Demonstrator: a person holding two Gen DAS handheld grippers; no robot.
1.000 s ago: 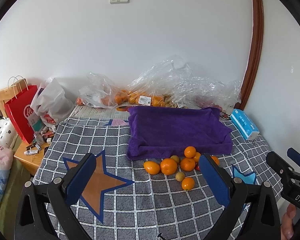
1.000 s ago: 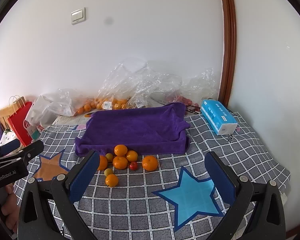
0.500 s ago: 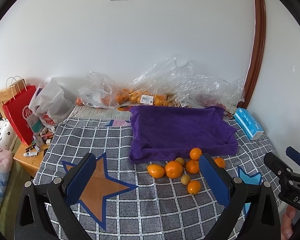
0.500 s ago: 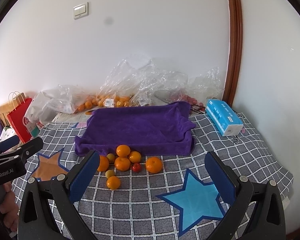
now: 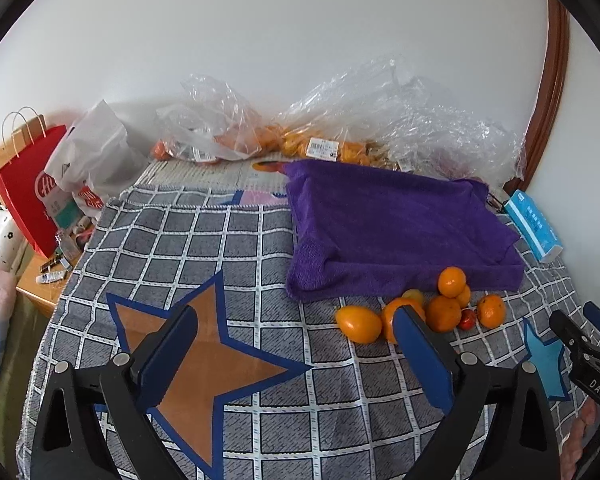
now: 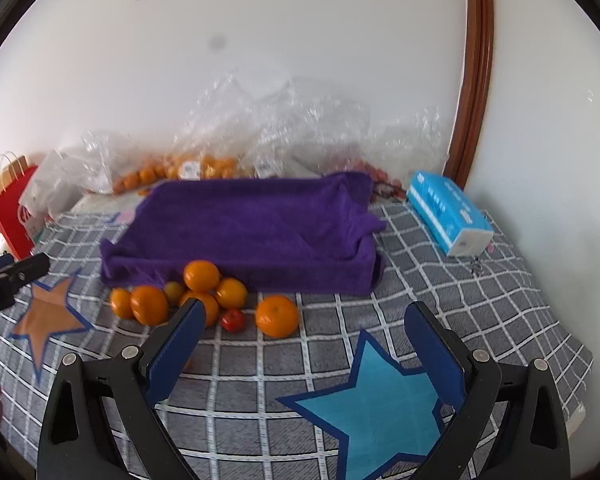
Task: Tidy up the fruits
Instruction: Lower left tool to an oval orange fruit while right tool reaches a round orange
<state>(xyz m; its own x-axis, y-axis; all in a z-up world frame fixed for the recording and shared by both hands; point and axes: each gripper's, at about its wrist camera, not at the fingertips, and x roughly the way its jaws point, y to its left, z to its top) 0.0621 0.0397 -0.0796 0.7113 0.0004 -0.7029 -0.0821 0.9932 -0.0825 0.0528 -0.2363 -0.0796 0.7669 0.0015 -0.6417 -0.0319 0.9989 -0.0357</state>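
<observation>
A cluster of oranges [image 5: 444, 312] [image 6: 201, 276], with a small red fruit [image 6: 233, 319] and a yellowish one [image 6: 173, 290] among them, lies on the checked cloth in front of a tray draped in a purple towel [image 5: 392, 224] [image 6: 252, 232]. One orange [image 6: 277, 316] sits apart at the cluster's right. My left gripper [image 5: 296, 344] hovers wide over the orange star, left of the fruit, its jaws closing slightly with nothing between them. My right gripper [image 6: 304, 340] hangs over the blue star, near the fruit, also closing slightly and empty.
Clear plastic bags of oranges [image 5: 308, 140] [image 6: 204, 168] pile against the back wall. A blue tissue pack [image 5: 534, 230] [image 6: 448, 214] lies right of the tray. A red paper bag [image 5: 24, 196] and a white bag [image 5: 96, 156] stand at the left, beside a wooden nightstand [image 5: 40, 284].
Both grippers have dropped lower and moved closer to the bed, so fruit and tray look larger. Both pairs of jaws have narrowed slightly. The fruit has not moved.
</observation>
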